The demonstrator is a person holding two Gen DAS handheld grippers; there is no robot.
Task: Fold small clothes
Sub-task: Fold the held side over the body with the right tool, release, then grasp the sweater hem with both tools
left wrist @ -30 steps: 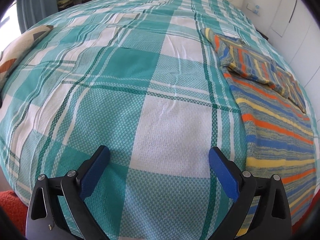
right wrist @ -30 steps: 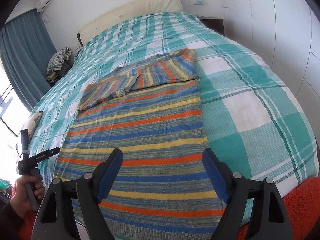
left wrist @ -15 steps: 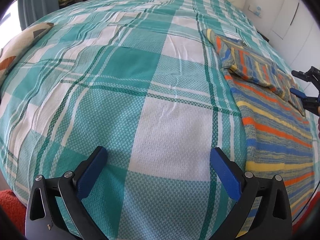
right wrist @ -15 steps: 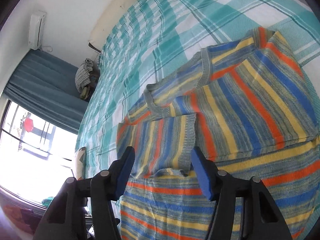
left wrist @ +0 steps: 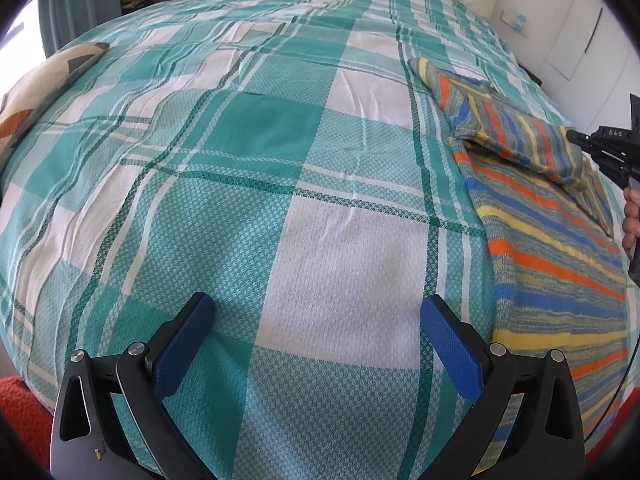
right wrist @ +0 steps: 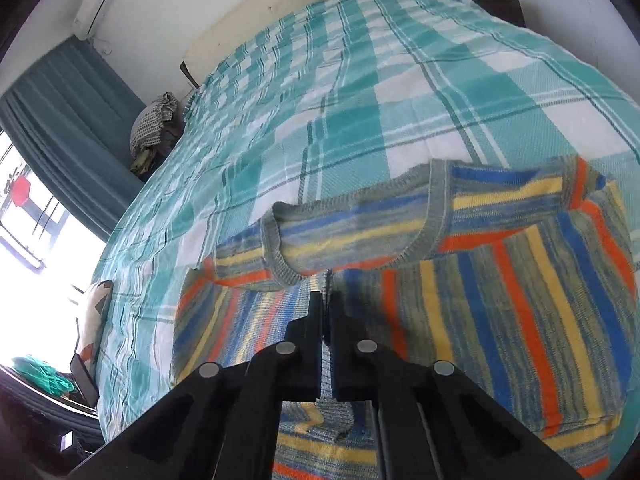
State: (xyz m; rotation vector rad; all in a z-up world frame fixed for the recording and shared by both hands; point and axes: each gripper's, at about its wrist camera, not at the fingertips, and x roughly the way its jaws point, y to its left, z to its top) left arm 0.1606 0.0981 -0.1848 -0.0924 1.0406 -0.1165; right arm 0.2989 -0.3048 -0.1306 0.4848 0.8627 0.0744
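- the striped sweater (right wrist: 500, 320) lies flat on the plaid bed (right wrist: 360, 100), filling the lower right of your right view; both sleeves are already folded across its chest.
- your right tool (right wrist: 325, 300) is pressed together, pinching a sleeve edge just below the collar.
- your left tool (left wrist: 316, 340) hangs spread over bare bedspread, gripping nothing.
- the body fold is left, judging by the hem lying flat.

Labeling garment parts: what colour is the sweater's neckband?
Grey ribbed knit on the neckband; right wrist view shows it best.
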